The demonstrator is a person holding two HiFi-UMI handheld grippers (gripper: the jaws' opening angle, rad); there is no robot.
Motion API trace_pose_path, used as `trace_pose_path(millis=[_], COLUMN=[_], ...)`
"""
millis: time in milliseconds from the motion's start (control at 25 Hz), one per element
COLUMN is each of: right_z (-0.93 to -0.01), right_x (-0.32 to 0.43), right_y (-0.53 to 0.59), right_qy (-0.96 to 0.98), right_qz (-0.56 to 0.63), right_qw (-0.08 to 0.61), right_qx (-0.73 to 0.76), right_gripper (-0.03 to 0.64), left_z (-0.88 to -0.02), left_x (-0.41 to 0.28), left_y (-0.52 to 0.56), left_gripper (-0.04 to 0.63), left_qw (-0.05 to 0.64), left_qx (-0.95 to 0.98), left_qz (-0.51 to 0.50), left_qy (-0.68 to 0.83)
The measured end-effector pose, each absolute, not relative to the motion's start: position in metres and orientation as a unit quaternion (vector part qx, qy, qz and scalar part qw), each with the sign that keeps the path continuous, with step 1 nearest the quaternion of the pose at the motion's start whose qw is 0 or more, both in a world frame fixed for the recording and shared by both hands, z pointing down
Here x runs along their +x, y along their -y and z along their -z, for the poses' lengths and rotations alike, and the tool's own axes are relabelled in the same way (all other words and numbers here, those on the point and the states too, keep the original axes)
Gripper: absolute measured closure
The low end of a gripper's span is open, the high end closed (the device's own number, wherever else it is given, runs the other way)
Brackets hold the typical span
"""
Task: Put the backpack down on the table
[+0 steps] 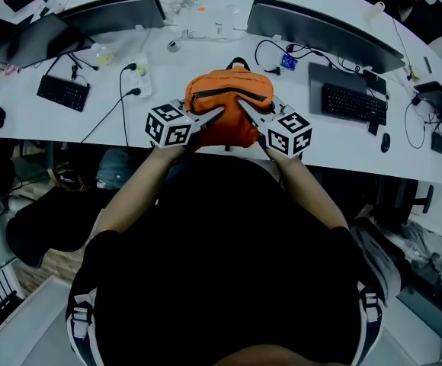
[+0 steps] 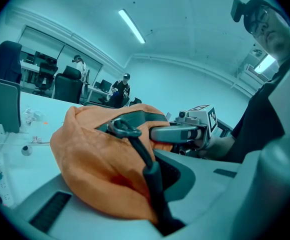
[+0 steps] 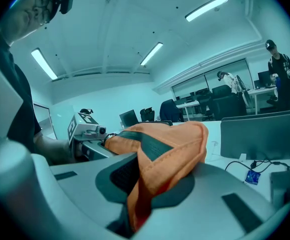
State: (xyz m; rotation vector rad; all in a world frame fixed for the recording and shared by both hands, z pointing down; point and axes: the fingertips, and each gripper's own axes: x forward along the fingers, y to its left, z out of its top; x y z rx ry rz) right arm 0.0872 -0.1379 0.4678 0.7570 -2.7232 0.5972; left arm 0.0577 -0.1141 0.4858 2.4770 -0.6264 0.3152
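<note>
Fingers (image 2: 220,184) of the left gripper (image 1: 215,115) shut tight on a fold of the orange backpack (image 1: 227,107), right beside its ring pull (image 2: 123,128). Fingers (image 3: 75,184) of the right gripper (image 1: 245,107) likewise shut, with orange cloth bunched and squeezed between them.

Sits at the near edge of the white table (image 1: 68,124), pinched from both flanks. Impossible to tell whether resting on the top or held just clear of it, as the underside is hidden.

Looks soft, limp and light: thin cloth, creasing wherever pinched, apparently little inside. Unlikely to break or to slide out of a fold grip, but likely to slump and spread once let go. Best taken as now, by a gathered fold on each flank near the top, or else by the black carry loop (image 1: 237,62) on the backpack's far side.

Both grippers in close at the backpack's near side, angled inward toward each other and tipped slightly down. Marker cubes (image 1: 168,125) just outside the backpack to left and right, forearms (image 1: 133,189) running back from it toward the body.

Further out: power strip (image 1: 139,78) just left of the backpack, keyboard (image 1: 353,102) off to its right, monitor (image 1: 320,29) behind it.
</note>
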Motion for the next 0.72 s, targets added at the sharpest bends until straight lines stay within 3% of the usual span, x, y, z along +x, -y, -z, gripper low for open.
trace_pose_path(millis=[720], right_z=[-0.482], right_x=[0.079], right_y=[0.153], right_qy=[0.926], right_qz=[-0.219], right_qw=[0.134], right_qx=[0.278], right_gripper=[0.557], left_z=[-0.501], left_x=[0.05], left_y=[0.129], left_gripper=[0.546], left_qw=[0.294], left_qx=[0.924], left_qz=[-0.124], left_qy=[0.21])
